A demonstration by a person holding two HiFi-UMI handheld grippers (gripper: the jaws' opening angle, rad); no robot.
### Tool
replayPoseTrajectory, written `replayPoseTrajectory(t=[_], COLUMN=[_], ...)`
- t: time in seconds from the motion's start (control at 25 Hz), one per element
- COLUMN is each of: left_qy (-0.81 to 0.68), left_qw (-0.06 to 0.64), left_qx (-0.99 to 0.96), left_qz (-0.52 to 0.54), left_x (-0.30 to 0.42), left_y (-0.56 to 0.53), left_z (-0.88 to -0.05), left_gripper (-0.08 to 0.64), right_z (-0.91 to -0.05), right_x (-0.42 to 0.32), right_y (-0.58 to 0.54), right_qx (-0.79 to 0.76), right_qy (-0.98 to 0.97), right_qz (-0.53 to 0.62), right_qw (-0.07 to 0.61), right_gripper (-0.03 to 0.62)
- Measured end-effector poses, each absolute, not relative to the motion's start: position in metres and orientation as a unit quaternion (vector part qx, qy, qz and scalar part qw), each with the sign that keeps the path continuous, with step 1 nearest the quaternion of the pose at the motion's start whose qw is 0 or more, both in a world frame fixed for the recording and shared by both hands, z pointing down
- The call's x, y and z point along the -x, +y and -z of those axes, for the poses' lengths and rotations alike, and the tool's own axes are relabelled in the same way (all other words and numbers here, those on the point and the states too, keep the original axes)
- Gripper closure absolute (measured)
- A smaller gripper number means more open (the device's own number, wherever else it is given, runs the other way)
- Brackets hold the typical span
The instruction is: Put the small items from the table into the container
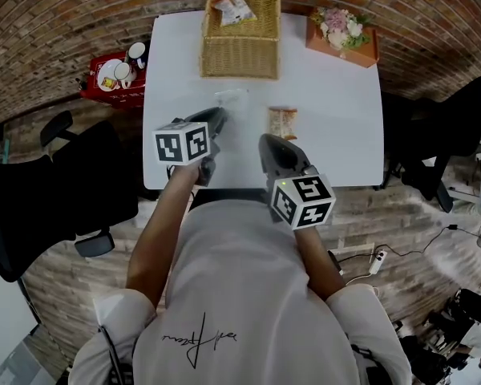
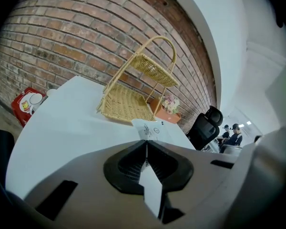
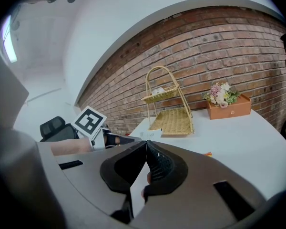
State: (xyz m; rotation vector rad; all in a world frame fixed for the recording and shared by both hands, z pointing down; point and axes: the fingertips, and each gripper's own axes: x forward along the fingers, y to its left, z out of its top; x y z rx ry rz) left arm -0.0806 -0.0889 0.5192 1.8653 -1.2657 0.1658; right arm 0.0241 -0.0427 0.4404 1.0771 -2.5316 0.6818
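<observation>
Plainly, our left tongs (image 2: 146, 144) are clamped on a white sachet (image 2: 150, 129). In the left gripper view the two dark pads press together on its near edge, and its printed end sticks out past the tips, toward the wicker basket (image 1: 240, 50). We cannot tell whether that far end touches the desk (image 1: 337, 127). Our right tongs (image 3: 146, 145) are closed too, pad against pad, and the right gripper view shows nothing caught between them. In the head view they sit nearer to us than the left pair, over the desk's near edge. Just ahead of the right tongs a snack packet (image 1: 282, 123) lies flat on the white desk. It is orange-brown under clear wrap, to the right of the held sachet and apart from it. Farther out, the basket stands at the desk's far edge, well apart from both tongs. It has two tiers under a hooped handle, and the smaller upper tier holds a few packets (image 1: 234, 9). To the basket's right, near the far corner, we see an orange flower box (image 1: 342, 37) with pale blooms. Off the desk's far left corner sits a red tray (image 1: 115, 79) carrying white cups. A black office chair (image 1: 40, 191) stands on the floor at our left.
</observation>
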Motion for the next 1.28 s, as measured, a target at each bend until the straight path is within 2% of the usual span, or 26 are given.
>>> replayPoseTrajectory(t=[1.28], left_qy=[-0.522], left_qw=[0.414], left_qx=[-0.742], left_qz=[-0.076], left_x=[0.117], left_y=[-0.167], left_z=[-0.512], left_gripper=[0.537], right_z=[-0.457], right_x=[-0.002], right_y=[-0.069], right_qx=[-0.351], right_qy=[-0.878], right_qz=[-0.276], right_qw=[0.171], right_gripper=[0.571])
